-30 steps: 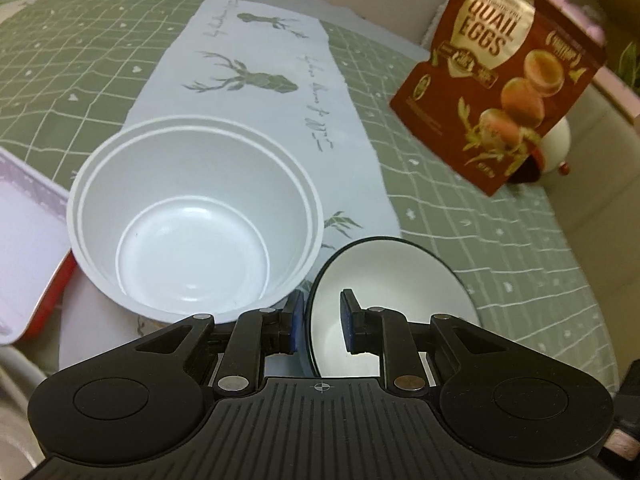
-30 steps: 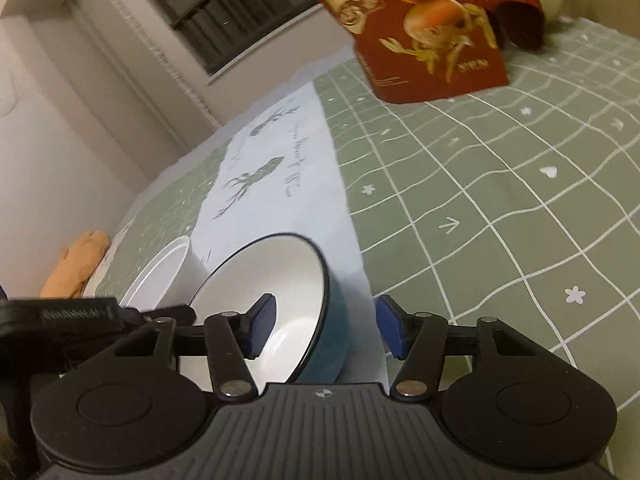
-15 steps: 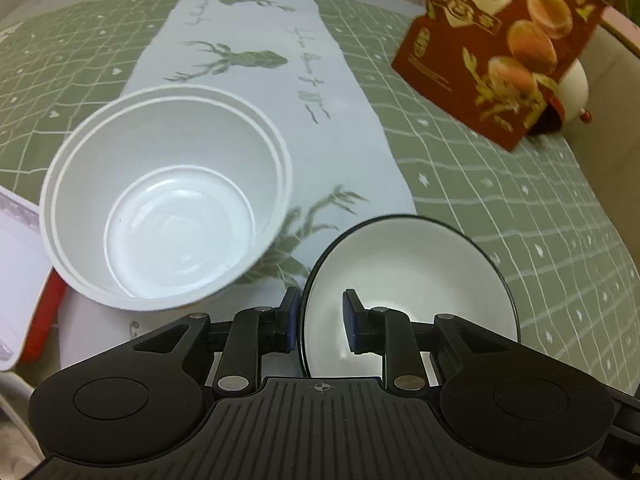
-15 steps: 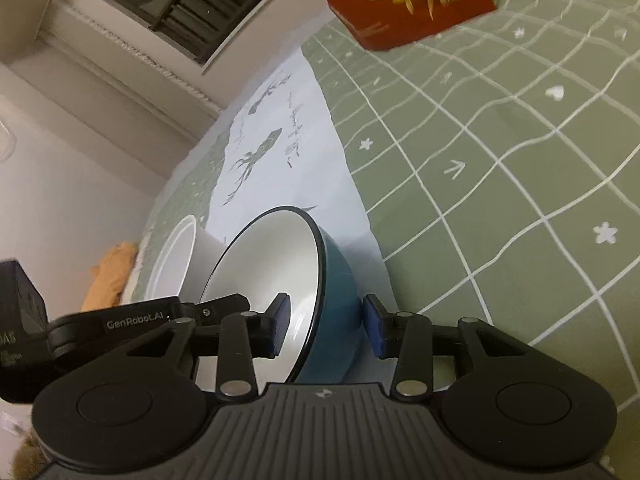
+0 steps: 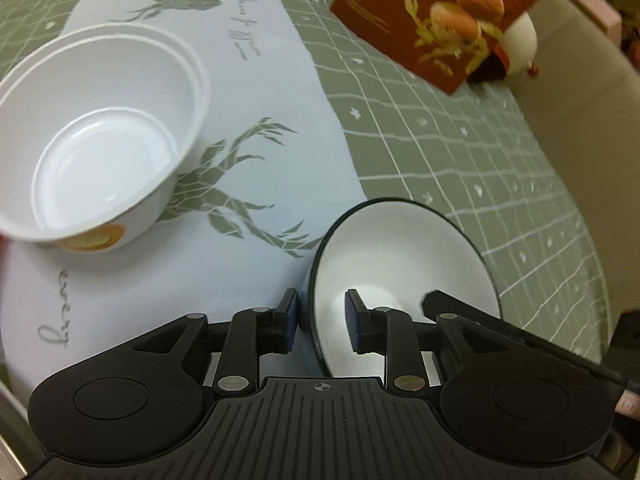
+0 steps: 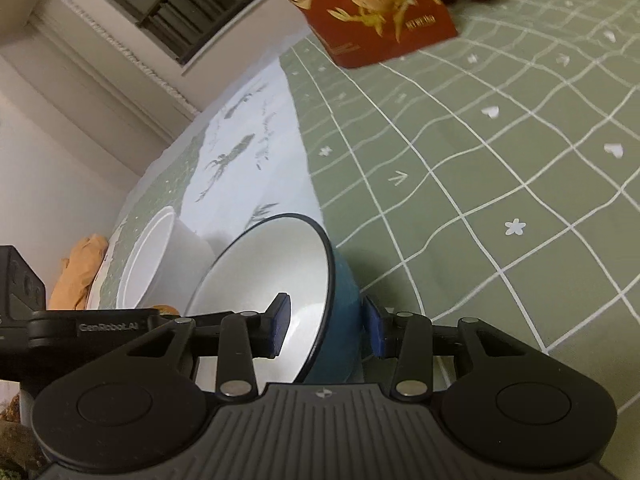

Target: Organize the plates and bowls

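A blue bowl (image 5: 400, 264) with a white inside and dark rim stands tilted on the table, near the edge of the white runner. My left gripper (image 5: 320, 320) straddles its near rim; the jaws are opening and the pads stand off the rim on both sides. My right gripper (image 6: 326, 324) is shut on the blue bowl (image 6: 272, 272), one pad inside and one on the blue outer wall. Its finger (image 5: 440, 300) shows inside the bowl in the left wrist view. A white plastic bowl (image 5: 100, 140) sits upright to the left, also visible as the white bowl (image 6: 148, 256) beyond.
A red quail-egg pouch (image 5: 440, 20) stands at the far side, with a white round object (image 5: 520, 40) behind it. A deer-print white runner (image 5: 248, 120) lies over the green checked tablecloth (image 6: 480, 160). An orange cloth (image 6: 80, 272) lies past the table's left edge.
My left gripper's jaws have widened away from the blue bowl's rim. My right gripper's jaws have closed onto the bowl's wall. Both hands have shifted slightly across the table.
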{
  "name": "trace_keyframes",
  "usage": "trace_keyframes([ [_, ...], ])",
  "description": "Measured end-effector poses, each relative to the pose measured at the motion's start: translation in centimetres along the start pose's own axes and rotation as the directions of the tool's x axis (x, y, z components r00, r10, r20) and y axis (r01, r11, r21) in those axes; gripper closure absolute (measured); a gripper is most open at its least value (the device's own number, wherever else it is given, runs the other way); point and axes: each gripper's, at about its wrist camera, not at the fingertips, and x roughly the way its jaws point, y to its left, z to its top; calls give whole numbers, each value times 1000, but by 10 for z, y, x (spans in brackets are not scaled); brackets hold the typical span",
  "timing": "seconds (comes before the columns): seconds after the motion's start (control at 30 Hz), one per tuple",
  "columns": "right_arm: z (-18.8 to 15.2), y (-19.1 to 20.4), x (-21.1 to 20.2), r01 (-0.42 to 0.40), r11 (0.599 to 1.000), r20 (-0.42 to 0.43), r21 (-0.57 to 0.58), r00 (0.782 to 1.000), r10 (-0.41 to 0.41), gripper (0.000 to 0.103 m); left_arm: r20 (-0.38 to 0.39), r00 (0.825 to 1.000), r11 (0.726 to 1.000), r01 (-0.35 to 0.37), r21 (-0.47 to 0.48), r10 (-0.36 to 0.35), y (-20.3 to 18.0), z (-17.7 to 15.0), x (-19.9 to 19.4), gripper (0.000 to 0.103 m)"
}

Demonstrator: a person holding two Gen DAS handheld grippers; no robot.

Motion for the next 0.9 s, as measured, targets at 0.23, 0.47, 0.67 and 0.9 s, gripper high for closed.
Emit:
trace_keyframes([
  [0.23, 2, -1, 27, 1, 1000, -73, 27, 997, 1, 60, -32, 998, 998, -60, 37, 61, -10, 6, 25, 72],
  [0.47, 0, -1, 27, -10, 1000, -75, 20, 997, 12, 59, -46, 995, 995, -89, 50, 91, -14, 8, 36, 72],
  [0.67, -6, -1, 24, -34, 999, -41, -22, 999, 33, 57, -52, 994, 994, -90, 56, 93, -15, 6, 35, 72],
  [0.9, -5, 0, 18, -13, 998, -45, 62, 999, 16, 55, -38, 995, 990, -85, 109, 90, -25, 6, 33, 66],
])
